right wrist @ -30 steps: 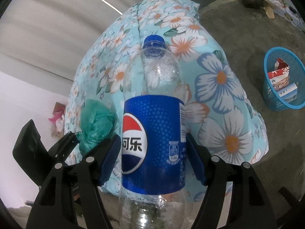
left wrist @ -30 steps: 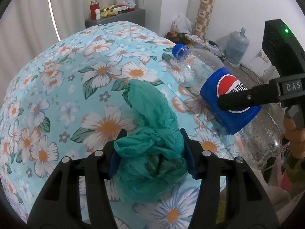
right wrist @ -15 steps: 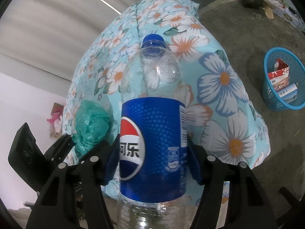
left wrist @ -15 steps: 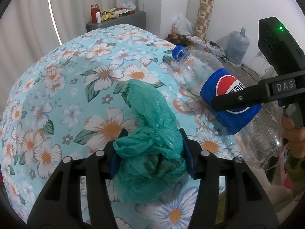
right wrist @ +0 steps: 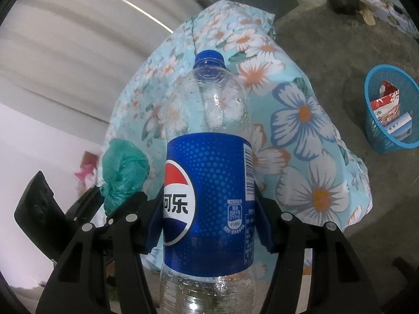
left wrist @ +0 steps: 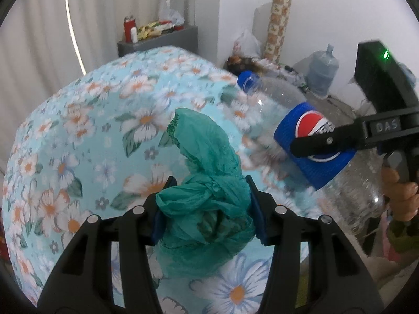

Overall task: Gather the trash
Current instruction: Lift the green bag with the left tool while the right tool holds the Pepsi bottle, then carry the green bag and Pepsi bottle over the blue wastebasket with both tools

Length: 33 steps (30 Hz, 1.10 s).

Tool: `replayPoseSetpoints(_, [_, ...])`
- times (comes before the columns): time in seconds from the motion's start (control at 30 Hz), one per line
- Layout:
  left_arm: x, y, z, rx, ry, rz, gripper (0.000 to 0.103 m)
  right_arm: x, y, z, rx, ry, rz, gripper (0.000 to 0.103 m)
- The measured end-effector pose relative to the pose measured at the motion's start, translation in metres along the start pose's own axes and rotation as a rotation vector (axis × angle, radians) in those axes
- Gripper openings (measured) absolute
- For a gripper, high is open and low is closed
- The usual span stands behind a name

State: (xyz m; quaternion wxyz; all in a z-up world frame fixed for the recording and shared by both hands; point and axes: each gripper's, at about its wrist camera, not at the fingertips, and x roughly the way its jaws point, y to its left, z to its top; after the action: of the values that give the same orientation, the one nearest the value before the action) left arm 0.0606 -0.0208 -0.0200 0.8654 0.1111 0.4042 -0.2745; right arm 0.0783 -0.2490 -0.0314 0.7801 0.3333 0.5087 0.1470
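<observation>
A crumpled green plastic bag lies on the floral cloth, and my left gripper is shut on it, blue pads pressed into both sides. A large clear cola bottle with a blue label and blue cap sits between my right gripper's blue pads, which press on the label. In the left wrist view the bottle tilts over the cloth's right edge, one right finger across its label and a person's hand on the handle. In the right wrist view the bag shows at left.
A blue plastic basket holding cartons stands on the concrete floor to the right of the covered table. A grey cabinet with small items stands behind it. A water jug, a patterned roll and bags line the far wall.
The right gripper's jaws have narrowed until the pads touch the bottle's label. The left gripper keeps its hold on the green bag and has hardly moved.
</observation>
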Motion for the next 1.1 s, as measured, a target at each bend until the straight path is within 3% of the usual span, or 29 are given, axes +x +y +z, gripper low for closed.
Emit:
replayPoseSetpoints(0.17, [-0.002, -0.011, 0.036, 0.011, -0.035, -0.107, 0.049, -0.042, -0.022, -0.002, 0.081, -0.12, 0.076, 0.058])
replayPoseSetpoints(0.27, [0.005, -0.03, 0.067, 0.044, -0.039, -0.197, 0.049, -0.08, -0.05, -0.004, 0.146, -0.217, 0.071, 0.058])
replayPoseSetpoints(0.4, [0.028, -0.062, 0.11, 0.074, -0.012, -0.316, 0.049, -0.13, -0.101, -0.011, 0.27, -0.348, 0.02, 0.058])
replayPoseSetpoints(0.57, [0.086, -0.126, 0.16, 0.14, 0.099, -0.444, 0.049, -0.167, -0.185, -0.031, 0.511, -0.463, -0.001, 0.058])
replayPoseSetpoints(0.8, [0.207, -0.219, 0.198, 0.218, 0.342, -0.522, 0.049, -0.131, -0.276, -0.027, 0.752, -0.459, 0.014, 0.058])
replayPoseSetpoints(1.0, [0.306, -0.276, 0.217, 0.248, 0.486, -0.527, 0.05, -0.09, -0.344, 0.013, 0.809, -0.412, -0.024, 0.059])
replayPoseSetpoints(1.07, [0.336, -0.29, 0.223, 0.249, 0.513, -0.515, 0.059, -0.073, -0.374, 0.032, 0.833, -0.392, -0.023, 0.064])
replayPoseSetpoints(1.1, [0.349, -0.295, 0.224, 0.248, 0.519, -0.516, 0.074, -0.063, -0.391, 0.042, 0.817, -0.382, -0.028, 0.076])
